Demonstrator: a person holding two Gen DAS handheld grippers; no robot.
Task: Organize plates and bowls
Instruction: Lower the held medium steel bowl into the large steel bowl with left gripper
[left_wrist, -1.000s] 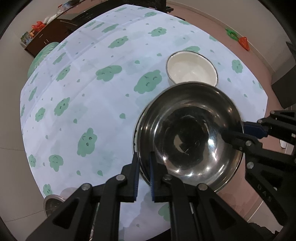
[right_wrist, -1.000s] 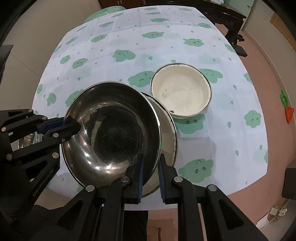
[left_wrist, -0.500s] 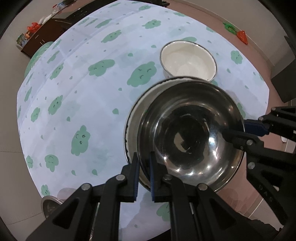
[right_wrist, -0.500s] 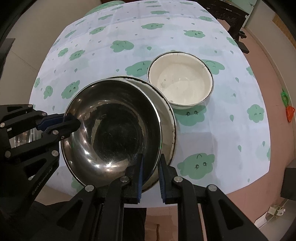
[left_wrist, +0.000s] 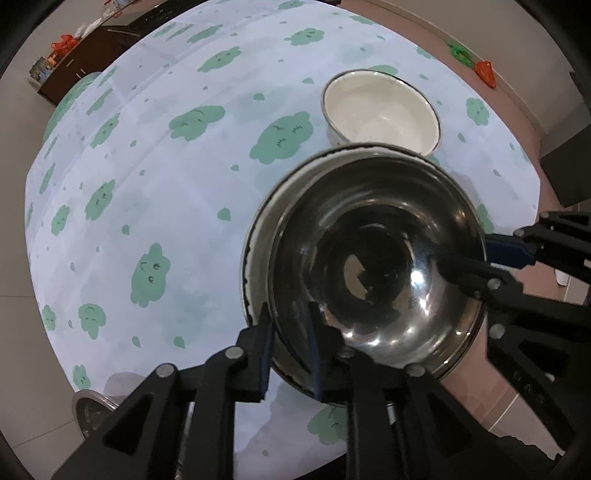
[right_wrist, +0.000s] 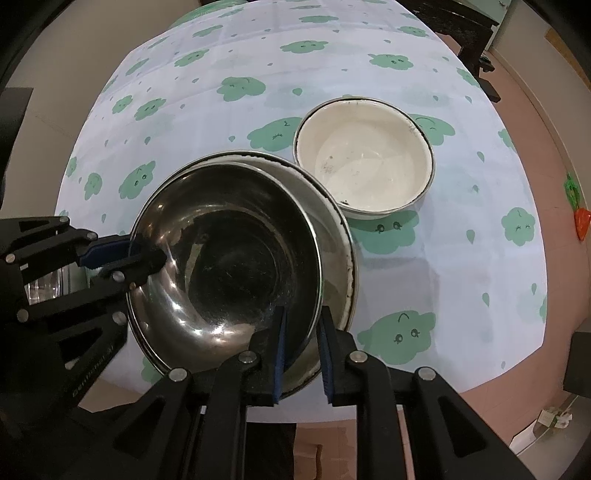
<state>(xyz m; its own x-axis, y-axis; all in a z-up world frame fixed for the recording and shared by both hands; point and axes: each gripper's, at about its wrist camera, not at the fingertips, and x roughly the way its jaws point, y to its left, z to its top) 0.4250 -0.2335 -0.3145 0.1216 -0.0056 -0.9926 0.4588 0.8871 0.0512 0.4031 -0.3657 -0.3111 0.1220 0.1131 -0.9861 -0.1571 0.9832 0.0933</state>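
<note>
Near the front edge of the table, a shiny round stainless-steel bowl (left_wrist: 376, 266) (right_wrist: 225, 266) is sitting inside a wider, shallower metal dish with a dark rim (left_wrist: 258, 258) (right_wrist: 338, 243). Both grippers are straddling the steel bowl's rim with their pads slightly apart: the left gripper (left_wrist: 290, 345) (right_wrist: 123, 258) at its left edge, the right gripper (right_wrist: 301, 341) (left_wrist: 467, 256) at its near right edge; whether the pads are touching the rim cannot be told. Just beyond and to the right, a cream enamel bowl with a dark rim (left_wrist: 382, 110) (right_wrist: 364, 158) is standing almost touching the dish. Everything is resting on a pale tablecloth printed with green clouds (left_wrist: 155, 177) (right_wrist: 424, 266).
</note>
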